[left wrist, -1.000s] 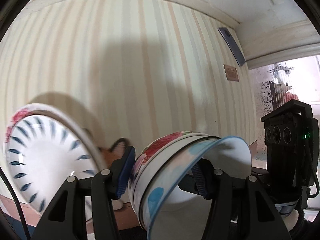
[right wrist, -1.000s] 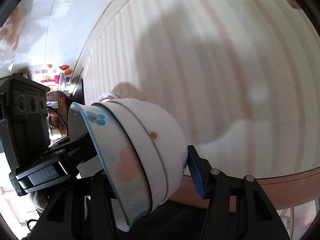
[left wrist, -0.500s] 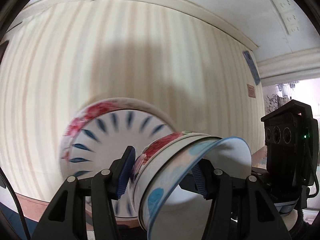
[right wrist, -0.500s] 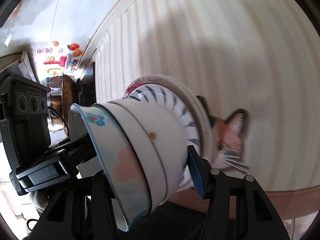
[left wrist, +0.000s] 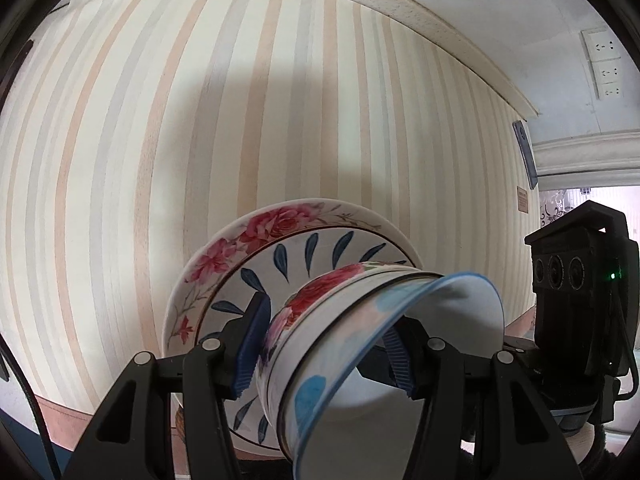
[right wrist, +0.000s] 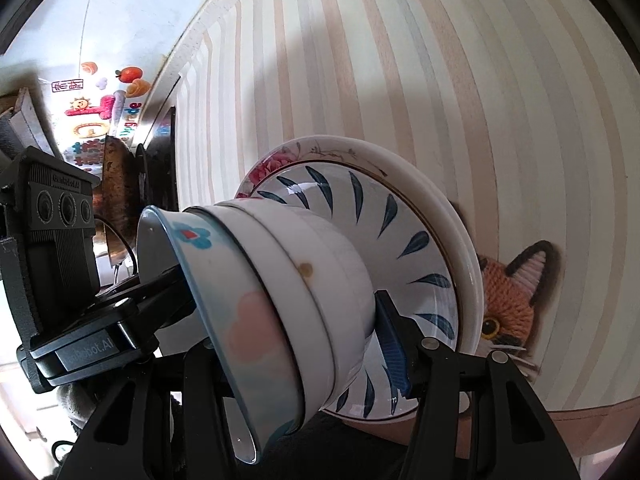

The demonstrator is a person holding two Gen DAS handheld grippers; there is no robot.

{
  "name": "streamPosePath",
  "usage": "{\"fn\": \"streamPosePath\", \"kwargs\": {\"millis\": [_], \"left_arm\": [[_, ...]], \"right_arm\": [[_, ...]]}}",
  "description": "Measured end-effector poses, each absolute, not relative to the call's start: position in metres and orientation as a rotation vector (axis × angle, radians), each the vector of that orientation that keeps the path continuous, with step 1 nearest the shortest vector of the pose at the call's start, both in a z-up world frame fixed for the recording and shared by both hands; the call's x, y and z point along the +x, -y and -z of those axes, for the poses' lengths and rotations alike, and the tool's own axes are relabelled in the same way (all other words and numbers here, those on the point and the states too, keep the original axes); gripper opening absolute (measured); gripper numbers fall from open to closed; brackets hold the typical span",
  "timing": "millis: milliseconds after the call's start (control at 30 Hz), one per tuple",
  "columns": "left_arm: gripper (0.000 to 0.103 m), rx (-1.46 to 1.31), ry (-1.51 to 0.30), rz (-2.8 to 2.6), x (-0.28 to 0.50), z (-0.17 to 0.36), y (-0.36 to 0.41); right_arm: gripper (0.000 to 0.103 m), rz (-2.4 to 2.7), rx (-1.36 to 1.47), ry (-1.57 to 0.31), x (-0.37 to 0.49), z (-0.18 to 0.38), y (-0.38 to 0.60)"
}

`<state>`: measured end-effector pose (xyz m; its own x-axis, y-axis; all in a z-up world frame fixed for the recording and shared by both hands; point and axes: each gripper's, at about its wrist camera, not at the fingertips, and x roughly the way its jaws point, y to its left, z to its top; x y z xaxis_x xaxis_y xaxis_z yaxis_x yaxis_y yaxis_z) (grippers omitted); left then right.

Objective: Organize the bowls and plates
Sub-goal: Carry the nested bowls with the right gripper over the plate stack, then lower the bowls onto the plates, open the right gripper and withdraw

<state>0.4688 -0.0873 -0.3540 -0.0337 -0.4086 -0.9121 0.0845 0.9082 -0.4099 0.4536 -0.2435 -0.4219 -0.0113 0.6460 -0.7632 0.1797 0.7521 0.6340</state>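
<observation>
Three nested bowls hang tilted between both grippers: a blue-rimmed flowered one inside, a white one, a rose-patterned one outermost. My left gripper is shut on the stack, one blue pad at its base and the other inside the bowl. My right gripper clamps it the same way from the other side; its left finger is hidden. Just beyond the stack's base lies a blue-leaf plate on a larger rose-rimmed plate. Whether bowls and plate touch I cannot tell.
The plates rest on a striped tablecloth with a brown edge band. A knitted orange fox mat peeks out from under the plates. Wall sockets and a dark flat object lie far off.
Both grippers have swung the bowl stack toward the stacked plates; the plates have slid from the side of the views to directly behind the bowls. The grip is unchanged.
</observation>
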Motion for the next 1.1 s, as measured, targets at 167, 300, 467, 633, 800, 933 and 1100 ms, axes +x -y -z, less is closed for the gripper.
{"fn": "streamPosePath", "kwargs": {"millis": [167, 300, 467, 633, 800, 933, 1100], "left_arm": [[0.052, -0.264, -1.571, 0.408, 0.469, 0.360, 0.084], [0.052, -0.250, -1.573, 0.398, 0.469, 0.363, 0.082], [0.050, -0.250, -1.571, 0.402, 0.469, 0.363, 0.080], [0.050, -0.180, -1.524, 0.365, 0.465, 0.350, 0.081], [0.053, -0.120, -1.448, 0.309, 0.457, 0.329, 0.073], [0.057, -0.048, -1.369, 0.281, 0.444, 0.309, 0.068], [0.091, 0.016, -1.277, 0.251, 0.422, 0.284, 0.062]], "right_arm": [[0.056, -0.407, 0.678, -1.587, 0.453, 0.426, 0.240], [0.056, -0.407, 0.680, -1.592, 0.455, 0.428, 0.233], [0.056, -0.403, 0.676, -1.591, 0.457, 0.428, 0.231], [0.057, -0.367, 0.586, -1.561, 0.455, 0.412, 0.228], [0.070, -0.312, 0.489, -1.494, 0.449, 0.383, 0.231], [0.089, -0.258, 0.408, -1.424, 0.436, 0.352, 0.231], [0.094, -0.202, 0.339, -1.314, 0.409, 0.312, 0.229]]}}
